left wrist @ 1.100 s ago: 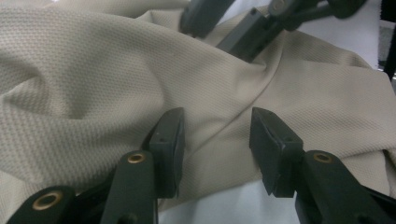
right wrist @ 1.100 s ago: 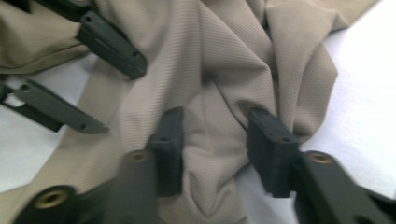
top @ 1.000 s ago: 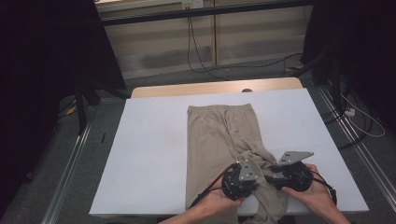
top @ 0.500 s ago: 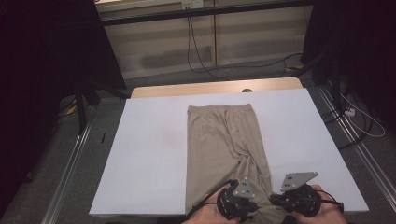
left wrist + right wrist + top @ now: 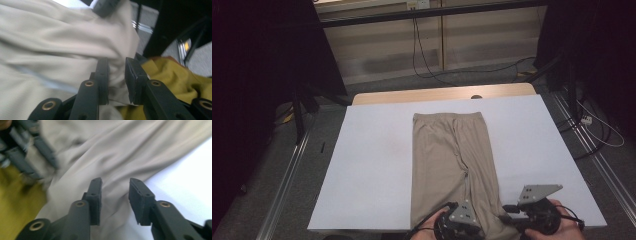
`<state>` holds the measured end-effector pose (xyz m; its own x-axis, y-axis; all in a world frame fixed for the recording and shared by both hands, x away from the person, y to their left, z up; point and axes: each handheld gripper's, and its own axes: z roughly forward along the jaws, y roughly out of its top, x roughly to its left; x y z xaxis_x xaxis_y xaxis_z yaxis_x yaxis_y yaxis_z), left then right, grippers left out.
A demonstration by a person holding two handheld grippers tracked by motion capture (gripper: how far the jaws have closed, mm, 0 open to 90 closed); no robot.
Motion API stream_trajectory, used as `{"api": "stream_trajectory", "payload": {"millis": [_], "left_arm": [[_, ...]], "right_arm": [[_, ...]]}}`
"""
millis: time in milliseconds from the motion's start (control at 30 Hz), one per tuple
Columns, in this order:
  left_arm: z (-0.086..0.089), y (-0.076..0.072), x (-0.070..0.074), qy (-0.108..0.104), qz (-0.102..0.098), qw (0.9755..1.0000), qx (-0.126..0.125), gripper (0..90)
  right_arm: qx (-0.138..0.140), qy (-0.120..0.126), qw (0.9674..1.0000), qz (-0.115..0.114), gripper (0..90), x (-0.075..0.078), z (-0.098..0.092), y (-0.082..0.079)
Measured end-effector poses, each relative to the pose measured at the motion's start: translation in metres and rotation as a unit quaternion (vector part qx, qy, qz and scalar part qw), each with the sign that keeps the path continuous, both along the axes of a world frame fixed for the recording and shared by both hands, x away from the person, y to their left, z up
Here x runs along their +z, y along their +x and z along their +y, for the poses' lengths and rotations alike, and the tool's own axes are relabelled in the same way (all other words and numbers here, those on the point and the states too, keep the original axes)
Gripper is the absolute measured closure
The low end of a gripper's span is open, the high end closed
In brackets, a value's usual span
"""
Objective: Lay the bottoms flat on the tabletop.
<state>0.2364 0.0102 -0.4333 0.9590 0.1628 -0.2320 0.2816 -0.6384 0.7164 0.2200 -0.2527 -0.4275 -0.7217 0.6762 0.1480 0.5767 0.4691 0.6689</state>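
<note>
Beige trousers (image 5: 447,150) lie flat on the white tabletop (image 5: 372,165), waistband at the far end, legs running to the near edge. Both grippers sit at that near edge over the leg ends, the left gripper (image 5: 461,224) beside the right gripper (image 5: 532,220). In the left gripper view my jaws (image 5: 117,72) have just been opening; they stand a little apart over the cloth (image 5: 55,45) without pressing it. In the right gripper view my jaws (image 5: 115,191) have also just been opening, above the trouser edge (image 5: 120,152) where it meets the white surface. The left gripper (image 5: 32,152) shows blurred there.
A wooden table edge (image 5: 442,94) runs behind the white top. Cables (image 5: 422,60) trail across the grey floor beyond it, and metal rails (image 5: 287,175) flank the table. Yellow fabric (image 5: 170,75) hangs below the near edge by the grippers.
Both grippers have drawn back toward the near edge. The bunched leg ends they were at have been pulled straight, and the trousers now lie flat. Both pairs of jaws have parted.
</note>
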Motion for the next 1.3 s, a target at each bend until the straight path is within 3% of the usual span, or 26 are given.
{"api": "stream_trajectory", "payload": {"millis": [33, 100, 233, 300, 367, 400, 433, 467, 500, 567, 633, 700, 733, 900, 1067, 1167, 1267, 1300], "left_arm": [[0.002, 0.004, 0.002, -0.009, 0.0, 0.9999, 0.015, 70.7], [0.003, 0.011, 0.004, -0.007, -0.026, 0.9993, 0.024, 69.2], [-0.006, 0.021, -0.009, 0.022, -0.049, 0.9982, 0.027, 63.8], [-0.011, 0.021, -0.016, 0.031, -0.059, 0.9975, 0.026, 62.4], [-0.016, 0.018, -0.021, 0.031, -0.071, 0.9968, 0.021, 62.6], [-0.018, 0.017, -0.02, 0.035, -0.078, 0.9961, 0.021, 63.7], [-0.021, 0.015, -0.02, 0.037, -0.08, 0.9959, 0.02, 67.1], [-0.023, 0.012, -0.019, 0.04, -0.074, 0.9964, 0.013, 78.7], [-0.025, 0.01, -0.018, 0.041, -0.074, 0.9963, 0.016, 84.2], [-0.029, 0.01, -0.016, 0.041, -0.065, 0.9969, 0.014, 86.8], [-0.03, 0.01, -0.017, 0.037, -0.051, 0.998, 0.009, 87.5], [-0.031, 0.007, -0.017, 0.037, -0.055, 0.9978, 0.0, 87.8], [-0.032, 0.005, -0.016, 0.034, -0.044, 0.9984, -0.005, 88.0], [-0.041, -0.011, -0.019, 0.041, -0.035, 0.998, -0.033, 88.0], [-0.033, -0.011, -0.014, 0.036, -0.026, 0.9984, -0.036, 88.0], [-0.025, -0.009, -0.011, 0.023, -0.007, 0.9995, -0.02, 88.0], [-0.016, -0.007, -0.009, 0.031, -0.004, 0.9993, -0.018, 88.0], [-0.014, -0.007, -0.008, 0.035, 0.007, 0.9991, -0.024, 88.0]], "right_arm": [[-0.019, -0.002, 0.9998, -0.008, 69.8, 0.0, -0.003, 0.006], [-0.048, -0.017, 0.9986, -0.011, 70.1, -0.004, -0.007, 0.023], [-0.048, -0.02, 0.9986, 0.005, 64.1, -0.017, -0.002, 0.044], [-0.046, -0.034, 0.9983, -0.001, 62.1, -0.021, 0.005, 0.047], [-0.045, -0.054, 0.9973, -0.018, 71.3, -0.021, 0.012, 0.047], [-0.04, -0.05, 0.9977, -0.02, 85.8, -0.021, 0.013, 0.046], [-0.034, -0.041, 0.9984, -0.016, 90.0, -0.022, 0.014, 0.046], [-0.035, -0.049, 0.9979, -0.022, 90.0, -0.022, 0.017, 0.044], [-0.035, -0.064, 0.9969, -0.03, 90.0, -0.02, 0.018, 0.042], [-0.046, -0.068, 0.996, -0.033, 90.0, -0.019, 0.012, 0.042], [-0.067, -0.07, 0.9946, -0.038, 90.0, -0.016, -0.001, 0.04], [-0.082, -0.062, 0.9938, -0.042, 90.0, -0.011, -0.017, 0.035], [-0.087, -0.061, 0.9933, -0.045, 90.0, -0.009, -0.022, 0.033], [-0.099, -0.058, 0.9922, -0.049, 90.0, -0.008, -0.042, 0.015], [-0.113, -0.045, 0.9905, -0.063, 90.0, -0.003, -0.053, 0.011], [-0.119, -0.041, 0.9901, -0.062, 90.0, -0.003, -0.057, 0.01], [-0.11, -0.046, 0.991, -0.061, 90.0, -0.005, -0.052, 0.009], [-0.104, -0.049, 0.9917, -0.057, 90.0, -0.006, -0.049, 0.008]]}}
